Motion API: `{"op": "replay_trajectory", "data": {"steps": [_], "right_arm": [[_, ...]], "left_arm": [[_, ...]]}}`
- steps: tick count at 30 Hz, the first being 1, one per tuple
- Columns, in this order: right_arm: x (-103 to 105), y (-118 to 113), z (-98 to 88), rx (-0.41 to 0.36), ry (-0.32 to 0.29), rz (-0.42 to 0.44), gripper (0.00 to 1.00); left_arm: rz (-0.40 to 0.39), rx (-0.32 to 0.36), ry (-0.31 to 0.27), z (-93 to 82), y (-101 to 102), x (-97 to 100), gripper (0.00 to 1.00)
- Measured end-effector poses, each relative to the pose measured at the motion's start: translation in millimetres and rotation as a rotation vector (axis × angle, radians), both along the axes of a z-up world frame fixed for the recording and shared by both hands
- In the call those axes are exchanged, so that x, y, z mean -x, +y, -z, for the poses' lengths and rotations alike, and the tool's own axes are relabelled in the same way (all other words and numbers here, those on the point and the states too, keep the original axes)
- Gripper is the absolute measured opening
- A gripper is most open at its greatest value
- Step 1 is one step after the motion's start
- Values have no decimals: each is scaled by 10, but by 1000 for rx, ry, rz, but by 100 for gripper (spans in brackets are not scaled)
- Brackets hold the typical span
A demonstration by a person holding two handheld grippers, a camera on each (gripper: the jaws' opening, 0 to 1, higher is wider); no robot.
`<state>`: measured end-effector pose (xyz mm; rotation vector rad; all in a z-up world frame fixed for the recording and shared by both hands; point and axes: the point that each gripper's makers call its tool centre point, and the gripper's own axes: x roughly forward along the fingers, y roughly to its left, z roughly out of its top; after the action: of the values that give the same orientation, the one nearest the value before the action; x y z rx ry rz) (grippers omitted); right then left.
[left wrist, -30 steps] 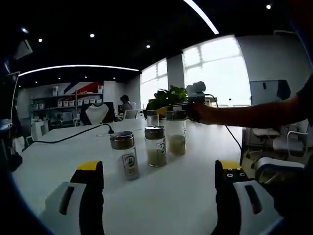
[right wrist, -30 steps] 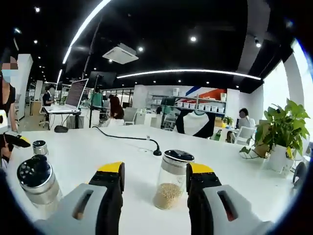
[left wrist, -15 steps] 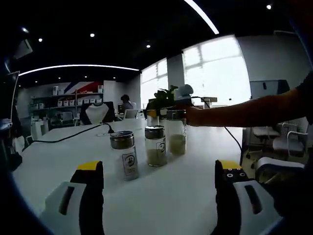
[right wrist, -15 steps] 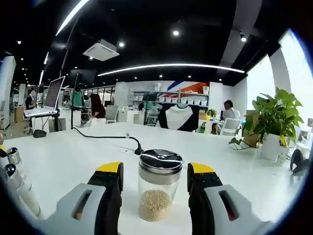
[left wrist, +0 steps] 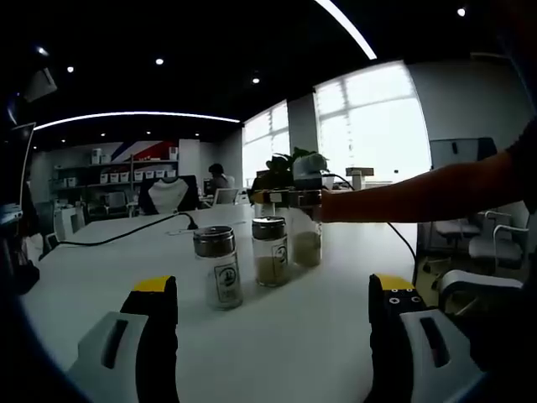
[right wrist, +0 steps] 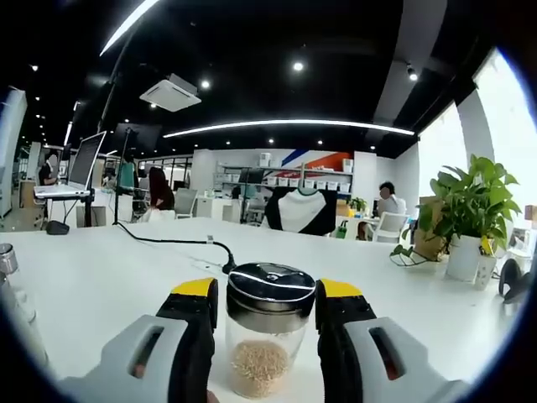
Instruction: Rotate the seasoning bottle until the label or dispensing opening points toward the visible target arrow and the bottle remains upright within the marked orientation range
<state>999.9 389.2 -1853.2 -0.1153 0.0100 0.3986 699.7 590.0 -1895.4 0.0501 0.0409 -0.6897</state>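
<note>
Left gripper (left wrist: 273, 311): chunky black jaws capped with yellow tips, pale grey slotted housings behind them, small screws dotting one jaw. Right gripper (right wrist: 263, 315) wears the same black, yellow and grey.

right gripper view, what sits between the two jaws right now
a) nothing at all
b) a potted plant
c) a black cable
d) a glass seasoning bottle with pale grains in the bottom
d: the seasoning bottle, dark-lidded and holding pale grains, stands on the white table between the right gripper jaws, which flank its lid.
</note>
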Motion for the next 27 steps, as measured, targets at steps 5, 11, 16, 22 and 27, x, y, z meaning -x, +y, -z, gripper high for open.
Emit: {"op": "replay_trajectory", "data": {"steps": [5,11,16,22,27], "right_arm": [[-27,-27,65,-9,7,22,41],[-22,-34,52,-64,4,17,39],[-25,-41,49,-63,19,-2,39],[98,-95,-50,-82,20,-37,39],[270,-107,-169,-48,-1,-85,39]], "left_arm": [[7,-5,1,8,-32,9,100],[3,0,2,3,-13,1,100],[1,2,0,-3,-9,4,100],[-1,4,4,10,-12,-5,100],[5,8,-9,-22,-48,15,100]]}}
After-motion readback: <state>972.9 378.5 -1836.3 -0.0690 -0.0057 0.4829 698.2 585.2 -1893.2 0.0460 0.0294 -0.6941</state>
